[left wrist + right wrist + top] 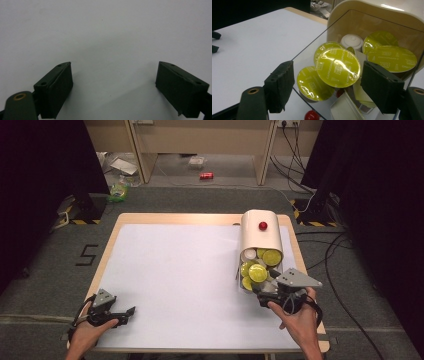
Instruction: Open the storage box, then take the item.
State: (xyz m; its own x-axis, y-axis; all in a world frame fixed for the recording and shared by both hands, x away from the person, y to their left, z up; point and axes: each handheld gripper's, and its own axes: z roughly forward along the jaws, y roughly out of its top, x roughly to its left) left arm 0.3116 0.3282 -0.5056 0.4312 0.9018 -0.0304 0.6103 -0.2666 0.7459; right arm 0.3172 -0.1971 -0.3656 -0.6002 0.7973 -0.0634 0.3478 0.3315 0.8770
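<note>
A cream container (261, 236) with a red knob (263, 225) lies at the table's right side, its clear tray (312, 53) pulled out toward me. Several yellow-green foil-lidded capsules (258, 272) and a white one (352, 40) fill it. My right gripper (263, 290) points into the tray. Its jaws (327, 72) stand apart either side of the top capsule (338, 67), and a gap shows at the left pad (284, 82). My left gripper (126, 313) rests low at the front left, open (113, 87) over the bare white surface.
A white sheet (180, 270) covers the wooden table. Beyond its far edge are the floor, a red can (206, 175) and furniture legs. Cables (330, 255) trail on the floor at the right. A second red knob (311, 115) lies under the tray.
</note>
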